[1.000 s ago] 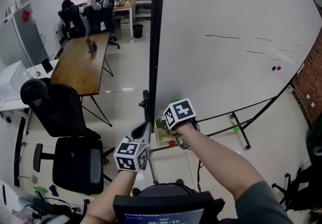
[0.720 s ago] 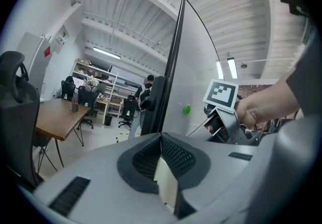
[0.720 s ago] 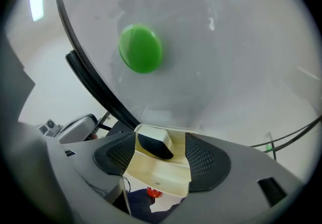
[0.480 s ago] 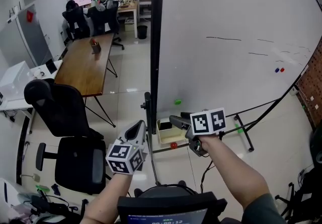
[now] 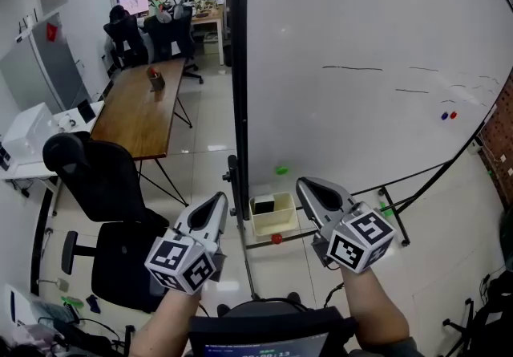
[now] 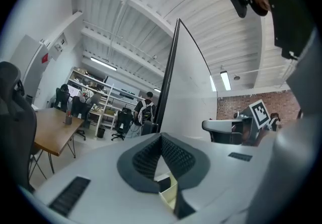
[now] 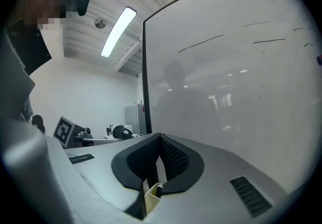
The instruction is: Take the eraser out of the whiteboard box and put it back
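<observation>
The cream whiteboard box (image 5: pixel 276 225) hangs at the bottom left corner of the whiteboard (image 5: pixel 361 107). The black eraser (image 5: pixel 263 205) lies inside it. Both grippers are held level, above and in front of the box, touching nothing. My left gripper (image 5: pixel 218 199) is to the box's left, jaws together and empty. My right gripper (image 5: pixel 304 184) is to its right; its jaws are closing and meet with nothing between them. In the left gripper view the box (image 6: pixel 170 194) and eraser (image 6: pixel 162 183) show below the joined jaws. The right gripper view shows only a box corner (image 7: pixel 151 192).
A black whiteboard post (image 5: pixel 238 66) rises just left of the box. A red object (image 5: pixel 276 239) sits on the rail below it, and a green magnet (image 5: pixel 281 171) sticks to the board above. A black office chair (image 5: pixel 96 187) and a wooden table (image 5: pixel 140 111) stand at left.
My right gripper lifted away from the box, swung from pointing down into it to pointing forward, and closed. My left gripper rose too. The eraser stays in the box.
</observation>
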